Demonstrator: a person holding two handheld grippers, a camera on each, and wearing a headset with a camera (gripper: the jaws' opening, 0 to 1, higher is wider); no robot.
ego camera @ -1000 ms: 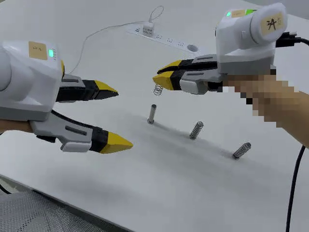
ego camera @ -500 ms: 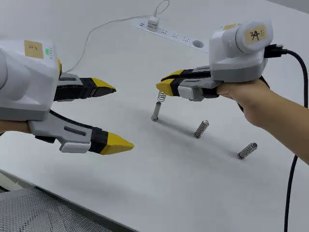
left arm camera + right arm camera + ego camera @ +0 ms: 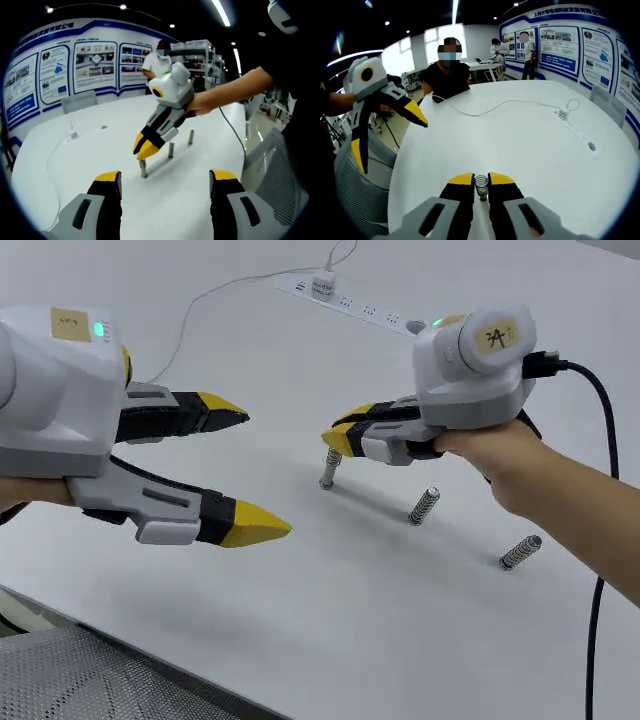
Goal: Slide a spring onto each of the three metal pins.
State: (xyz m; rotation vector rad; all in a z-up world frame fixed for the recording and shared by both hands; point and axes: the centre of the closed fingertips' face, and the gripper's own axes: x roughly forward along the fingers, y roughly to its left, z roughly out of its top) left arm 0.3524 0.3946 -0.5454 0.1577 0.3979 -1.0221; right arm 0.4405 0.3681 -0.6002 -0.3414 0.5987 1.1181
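The right gripper [image 3: 336, 438] has its jaws narrowed to a slim gap, pinching a small spring [image 3: 480, 185] between the yellow tips. The spring hangs upright directly over the leftmost pin [image 3: 328, 474] with its lower end at the pin's top, though I cannot tell whether it has gone over the tip. The left gripper [image 3: 266, 473] is spread wide and holds nothing, hovering well to the left of that pin above the white table [image 3: 330, 640]. Three pins stand in a row: to the right of the leftmost pin come a middle pin [image 3: 424, 505] and then an end pin [image 3: 520, 551], each with a spring coiled around it, making three springs in all. A white power strip [image 3: 352, 304] lies well beyond the leftmost pin.
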